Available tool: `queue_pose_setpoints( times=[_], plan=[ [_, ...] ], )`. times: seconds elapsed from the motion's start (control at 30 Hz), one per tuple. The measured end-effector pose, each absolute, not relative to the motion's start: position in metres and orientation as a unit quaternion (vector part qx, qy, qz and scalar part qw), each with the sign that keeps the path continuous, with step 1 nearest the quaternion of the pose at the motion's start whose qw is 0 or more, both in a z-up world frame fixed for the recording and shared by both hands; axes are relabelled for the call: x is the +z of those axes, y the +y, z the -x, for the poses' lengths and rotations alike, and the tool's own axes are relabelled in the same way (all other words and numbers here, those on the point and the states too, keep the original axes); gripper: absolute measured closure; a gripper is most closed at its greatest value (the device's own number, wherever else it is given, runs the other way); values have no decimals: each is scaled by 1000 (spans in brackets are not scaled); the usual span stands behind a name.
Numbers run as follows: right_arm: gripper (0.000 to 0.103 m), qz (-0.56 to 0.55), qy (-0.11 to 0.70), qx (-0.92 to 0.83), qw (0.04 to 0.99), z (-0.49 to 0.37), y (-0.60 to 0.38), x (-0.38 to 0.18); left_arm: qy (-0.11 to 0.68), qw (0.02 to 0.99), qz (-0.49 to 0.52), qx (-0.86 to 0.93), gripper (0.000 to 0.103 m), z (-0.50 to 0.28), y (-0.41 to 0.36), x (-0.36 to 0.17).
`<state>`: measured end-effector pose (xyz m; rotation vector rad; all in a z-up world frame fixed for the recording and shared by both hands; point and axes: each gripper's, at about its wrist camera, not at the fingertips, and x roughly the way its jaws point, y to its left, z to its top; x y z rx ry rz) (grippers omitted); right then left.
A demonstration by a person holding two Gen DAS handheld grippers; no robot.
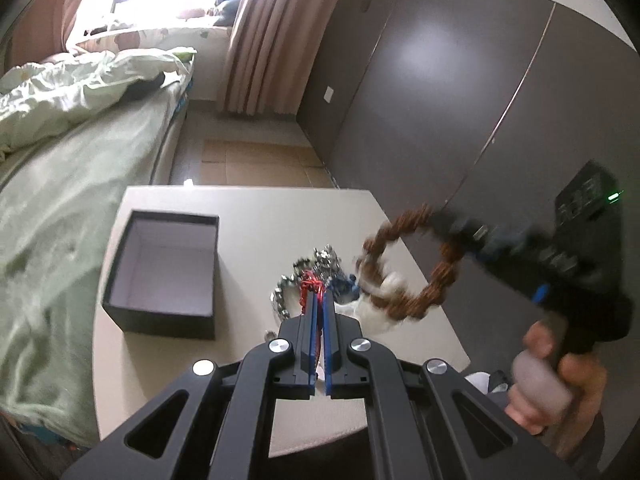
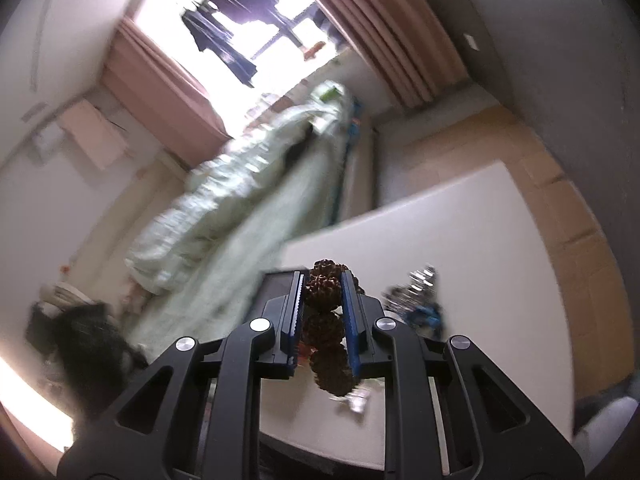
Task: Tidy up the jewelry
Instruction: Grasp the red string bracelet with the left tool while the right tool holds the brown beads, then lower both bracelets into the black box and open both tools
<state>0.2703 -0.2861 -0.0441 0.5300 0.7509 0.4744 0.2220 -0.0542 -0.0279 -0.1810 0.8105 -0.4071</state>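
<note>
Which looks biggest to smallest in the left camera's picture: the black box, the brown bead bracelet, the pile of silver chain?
1. Black box, clearly the largest.
2. Brown bead bracelet, held up by the right gripper; lifted nearer the camera, so it may look oversized.
3. Silver chain, partly hidden behind the left gripper.

The left wrist camera is sitting just behind the left gripper and looking down along its fingers at the table. It is seeing the whole far edge, the open black box near the left edge, the bed and the right gripper coming in from the right. The right wrist camera is tilting sideways above the table, close behind the right gripper, and it is looking blurry. Both cameras are facing the window end of the room, and both are showing the table, the bed, the curtains and the shiny jewelry pile.
</note>
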Motion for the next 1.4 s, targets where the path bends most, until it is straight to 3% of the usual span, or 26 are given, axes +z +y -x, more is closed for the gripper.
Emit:
queue_pose_setpoints(
  times=[0.13, 0.53, 0.73, 1.4],
  plan=[
    [84, -215, 483, 130, 839, -300, -279, -98, 387, 898, 90, -189, 103, -225, -47, -25],
    [83, -181, 558, 121, 801, -319, -263, -131, 395, 894, 106, -184, 103, -224, -35, -37],
    [84, -153, 527, 160, 820, -311, -241, -116, 393, 894, 112, -181, 103, -222, -30, -34],
    [84, -241, 369, 309, 842, -301, -216, -24, 371, 911, 129, -126, 102, -267, 24, -19]
  ],
)
